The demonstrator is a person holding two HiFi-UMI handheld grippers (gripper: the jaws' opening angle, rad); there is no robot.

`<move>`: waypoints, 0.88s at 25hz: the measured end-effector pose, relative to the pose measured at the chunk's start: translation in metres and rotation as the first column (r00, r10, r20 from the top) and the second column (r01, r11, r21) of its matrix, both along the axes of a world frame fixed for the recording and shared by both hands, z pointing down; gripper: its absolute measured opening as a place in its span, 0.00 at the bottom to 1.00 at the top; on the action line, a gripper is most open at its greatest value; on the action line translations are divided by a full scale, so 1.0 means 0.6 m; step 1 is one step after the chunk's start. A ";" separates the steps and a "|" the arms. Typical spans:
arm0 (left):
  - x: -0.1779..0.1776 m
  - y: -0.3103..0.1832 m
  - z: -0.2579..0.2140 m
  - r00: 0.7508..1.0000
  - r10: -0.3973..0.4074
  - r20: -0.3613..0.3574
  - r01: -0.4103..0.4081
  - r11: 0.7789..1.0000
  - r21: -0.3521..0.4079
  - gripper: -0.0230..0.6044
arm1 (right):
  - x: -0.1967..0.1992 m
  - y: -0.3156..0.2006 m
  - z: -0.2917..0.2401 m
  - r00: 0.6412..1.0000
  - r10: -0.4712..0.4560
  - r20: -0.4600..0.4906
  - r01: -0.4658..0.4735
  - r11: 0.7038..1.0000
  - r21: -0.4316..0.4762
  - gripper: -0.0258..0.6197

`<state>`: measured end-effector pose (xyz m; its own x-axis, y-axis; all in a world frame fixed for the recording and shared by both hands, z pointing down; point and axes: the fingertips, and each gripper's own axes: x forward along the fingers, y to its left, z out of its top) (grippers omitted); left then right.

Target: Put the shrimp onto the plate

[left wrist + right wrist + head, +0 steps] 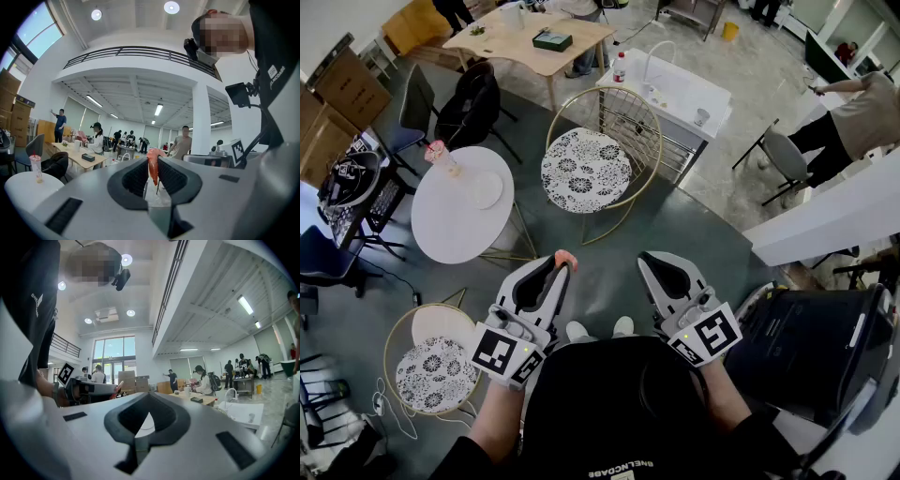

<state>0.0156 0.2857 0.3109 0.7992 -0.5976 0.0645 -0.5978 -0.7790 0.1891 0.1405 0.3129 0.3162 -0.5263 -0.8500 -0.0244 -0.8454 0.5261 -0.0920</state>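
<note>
An orange shrimp [565, 257] sticks out of the tips of my left gripper [559, 265], which is shut on it and held in the air in front of me. In the left gripper view the shrimp [153, 169] hangs upright, pinched between the two dark pads. A white plate [485, 189] lies on the round white table [450, 230], to the left of and beyond the left gripper. My right gripper [650, 262] is held level with the left one, shut and empty; its tips [149, 398] meet. The right gripper view shows the left gripper [91, 391] at its left.
A cup with a pink drink [441, 156] stands at the round table's far edge. A gold wire chair with a patterned seat [586, 169] stands straight ahead, and another [431, 373] at my lower left. A black bin [820, 352] is at my right. People stand around farther tables.
</note>
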 end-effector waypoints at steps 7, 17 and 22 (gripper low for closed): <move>-0.028 -0.005 0.004 0.999 -0.024 -0.020 0.024 0.999 -0.034 0.14 | -0.031 -0.004 0.002 1.000 -0.016 -0.007 0.016 1.000 -0.020 0.07; -0.098 -0.018 0.026 0.999 -0.025 -0.043 0.023 0.998 -0.059 0.14 | -0.094 -0.017 0.005 1.000 -0.005 0.000 0.005 1.000 -0.029 0.07; -0.141 -0.021 0.035 0.999 -0.016 -0.049 0.013 0.998 -0.063 0.14 | -0.116 -0.019 0.017 0.998 0.054 0.044 -0.051 0.997 -0.060 0.07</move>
<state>-0.0692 0.2731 0.3317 0.7938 -0.6050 0.0622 -0.5974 -0.7563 0.2669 0.0709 0.3017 0.3263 -0.4806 -0.8769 0.0032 -0.8658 0.4739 -0.1604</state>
